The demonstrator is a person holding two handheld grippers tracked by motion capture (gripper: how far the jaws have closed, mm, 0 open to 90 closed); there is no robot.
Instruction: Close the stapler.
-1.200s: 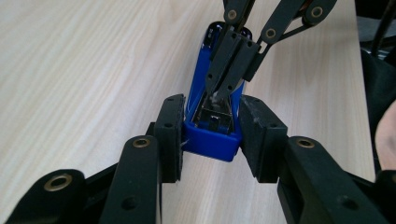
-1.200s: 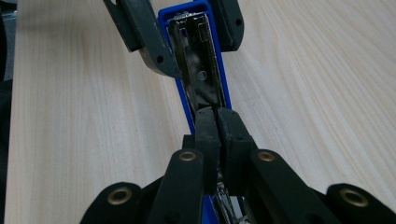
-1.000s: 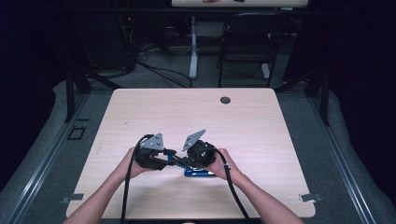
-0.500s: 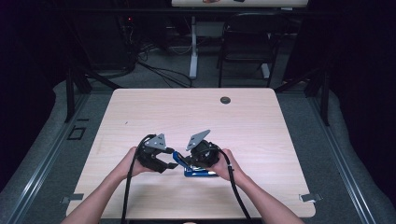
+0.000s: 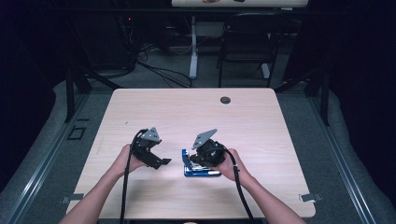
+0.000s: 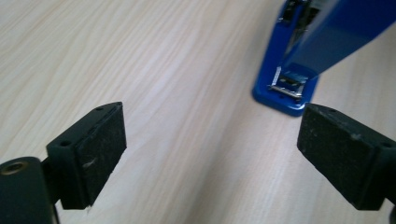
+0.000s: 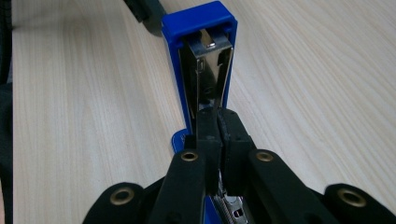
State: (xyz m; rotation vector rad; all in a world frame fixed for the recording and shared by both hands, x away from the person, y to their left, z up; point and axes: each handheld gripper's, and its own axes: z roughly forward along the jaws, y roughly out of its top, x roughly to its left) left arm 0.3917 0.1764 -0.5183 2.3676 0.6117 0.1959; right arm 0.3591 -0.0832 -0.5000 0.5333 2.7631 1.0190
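A blue stapler (image 5: 201, 171) lies on the light wooden table (image 5: 187, 116) in front of the person, its top swung up off the base. My right gripper (image 5: 198, 161) sits over it. In the right gripper view its jaws (image 7: 218, 123) are pinched together on the near end of the stapler's (image 7: 198, 28) metal channel. My left gripper (image 5: 163, 162) is a short way left of the stapler, apart from it. In the left gripper view its jaws (image 6: 210, 154) have just been opening and stand wide with bare table between them, the stapler's (image 6: 299, 70) front end ahead at upper right.
A small dark round disc (image 5: 225, 100) lies near the table's far edge. Beyond the table stand a black chair (image 5: 245, 42) and a white post (image 5: 193, 46) among floor cables. Bare tabletop lies to the left, right and far side of the hands.
My left gripper has drawn back to the left, away from the stapler, and its jaws have spread apart. The right gripper and the stapler have stayed put.
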